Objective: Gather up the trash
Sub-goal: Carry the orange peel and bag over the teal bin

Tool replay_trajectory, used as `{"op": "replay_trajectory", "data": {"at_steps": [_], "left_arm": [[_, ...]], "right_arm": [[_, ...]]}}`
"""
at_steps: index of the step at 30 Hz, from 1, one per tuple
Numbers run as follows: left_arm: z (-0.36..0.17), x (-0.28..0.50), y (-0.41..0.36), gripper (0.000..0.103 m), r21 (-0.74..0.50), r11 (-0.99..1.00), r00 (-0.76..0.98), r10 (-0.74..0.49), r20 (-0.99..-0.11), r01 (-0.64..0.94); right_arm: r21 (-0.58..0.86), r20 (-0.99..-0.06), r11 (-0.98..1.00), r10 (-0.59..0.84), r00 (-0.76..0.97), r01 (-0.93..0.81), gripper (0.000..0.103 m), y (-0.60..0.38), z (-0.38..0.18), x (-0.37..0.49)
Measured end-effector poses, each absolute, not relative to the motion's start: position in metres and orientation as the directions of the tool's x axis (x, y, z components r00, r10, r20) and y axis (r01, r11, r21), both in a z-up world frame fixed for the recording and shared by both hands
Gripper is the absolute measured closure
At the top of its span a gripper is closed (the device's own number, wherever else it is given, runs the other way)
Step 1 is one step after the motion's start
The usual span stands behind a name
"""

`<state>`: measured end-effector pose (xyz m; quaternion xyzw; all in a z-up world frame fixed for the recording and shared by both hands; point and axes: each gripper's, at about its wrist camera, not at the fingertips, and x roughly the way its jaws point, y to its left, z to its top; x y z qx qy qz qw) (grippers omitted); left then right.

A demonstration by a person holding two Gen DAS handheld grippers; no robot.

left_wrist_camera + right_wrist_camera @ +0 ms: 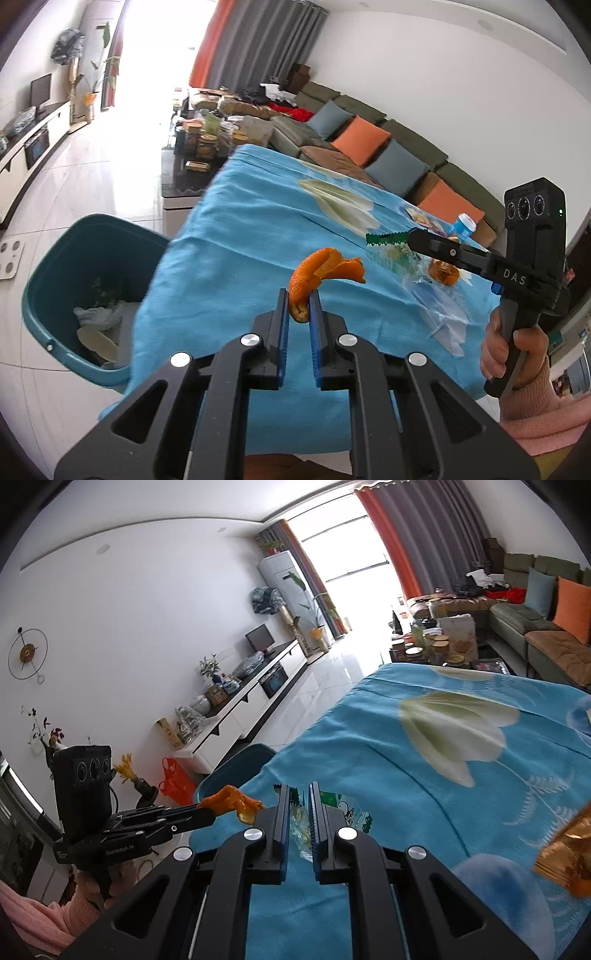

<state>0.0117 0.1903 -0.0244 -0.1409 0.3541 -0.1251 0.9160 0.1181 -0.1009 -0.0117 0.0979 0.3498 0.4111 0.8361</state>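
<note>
Low in the left wrist view, the left gripper (299,302) pinches an orange peel (317,275) by one end. In the right wrist view's lower centre, the right gripper (297,805) clamps a clear wrapper (301,825). The bin (88,258) sits lower left, beside the table (236,229). Risk: the peel, held only at its tip, may slip and drop short of the bin.
</note>
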Motion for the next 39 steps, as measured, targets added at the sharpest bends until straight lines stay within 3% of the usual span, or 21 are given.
{"op": "replay_trajectory", "data": {"at_steps": [39], "left_arm": [[-0.022, -0.013, 0.29, 0.092, -0.327, 0.938, 0.783, -0.113, -0.611, -0.12]], "right_arm": [[0.438, -0.527, 0.523, 0.808, 0.263, -0.732, 0.094, 0.014, -0.011, 0.137]]}}
